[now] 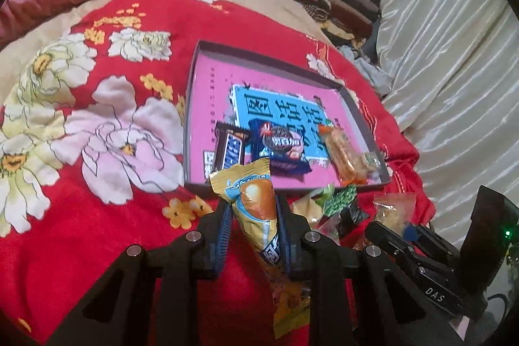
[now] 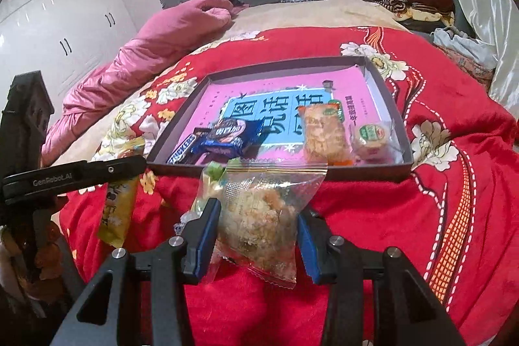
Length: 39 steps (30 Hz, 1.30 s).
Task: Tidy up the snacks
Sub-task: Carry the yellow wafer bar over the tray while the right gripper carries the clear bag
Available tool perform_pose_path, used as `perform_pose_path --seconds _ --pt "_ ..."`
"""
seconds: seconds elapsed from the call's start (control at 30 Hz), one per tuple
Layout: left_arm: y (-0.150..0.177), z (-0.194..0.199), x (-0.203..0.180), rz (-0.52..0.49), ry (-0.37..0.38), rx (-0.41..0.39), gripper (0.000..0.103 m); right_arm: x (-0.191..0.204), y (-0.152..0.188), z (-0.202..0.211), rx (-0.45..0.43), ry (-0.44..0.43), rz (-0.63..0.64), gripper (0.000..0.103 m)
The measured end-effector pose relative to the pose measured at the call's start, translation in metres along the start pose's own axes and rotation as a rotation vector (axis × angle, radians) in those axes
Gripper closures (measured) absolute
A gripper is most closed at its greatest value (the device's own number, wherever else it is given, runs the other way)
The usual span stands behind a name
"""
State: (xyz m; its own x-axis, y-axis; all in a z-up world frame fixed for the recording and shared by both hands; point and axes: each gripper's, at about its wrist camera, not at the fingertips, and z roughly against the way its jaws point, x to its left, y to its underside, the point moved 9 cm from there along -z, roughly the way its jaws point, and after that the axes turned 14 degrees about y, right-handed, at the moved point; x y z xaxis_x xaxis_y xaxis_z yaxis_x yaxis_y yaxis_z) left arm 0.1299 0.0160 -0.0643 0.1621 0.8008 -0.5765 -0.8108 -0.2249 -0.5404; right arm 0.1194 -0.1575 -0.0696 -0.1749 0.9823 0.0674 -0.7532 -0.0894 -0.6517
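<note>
Risk here: left gripper (image 1: 256,226) pinches yellow wrapper (image 1: 256,206), right gripper (image 2: 259,226) clamps clear bag (image 2: 259,216); either could slip short of the tray (image 2: 382,174) at 12 o'clock.

The right claw (image 2: 258,235) clamps a clear bag (image 2: 259,216) of crumbly snack, raised above the red quilt (image 2: 421,216). Just beyond, a tray (image 2: 373,175) holds a blue cookie pack (image 2: 227,138), an orange cracker pack (image 2: 324,135) and a small round snack (image 2: 371,138). At left, the left claw (image 2: 129,164) grips a yellow packet (image 2: 116,209).
</note>
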Motion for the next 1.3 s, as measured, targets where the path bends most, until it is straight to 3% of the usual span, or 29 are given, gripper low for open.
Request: perform_pose_path --seconds 0.37,1.0,1.3 --pt "-0.032 0.013 0.004 -0.020 -0.016 -0.107 0.077 -0.014 -0.025 0.003 -0.047 0.021 -0.039 0.057" --pt "-0.066 0.013 0.016 -0.055 -0.051 -0.212 0.077 -0.016 -0.050 -0.005 -0.076 0.050 -0.051 0.057" --pt "-0.078 -0.005 0.022 -0.068 -0.053 -0.208 0.077 -0.015 -0.062 -0.011 -0.085 0.072 -0.043 0.057"
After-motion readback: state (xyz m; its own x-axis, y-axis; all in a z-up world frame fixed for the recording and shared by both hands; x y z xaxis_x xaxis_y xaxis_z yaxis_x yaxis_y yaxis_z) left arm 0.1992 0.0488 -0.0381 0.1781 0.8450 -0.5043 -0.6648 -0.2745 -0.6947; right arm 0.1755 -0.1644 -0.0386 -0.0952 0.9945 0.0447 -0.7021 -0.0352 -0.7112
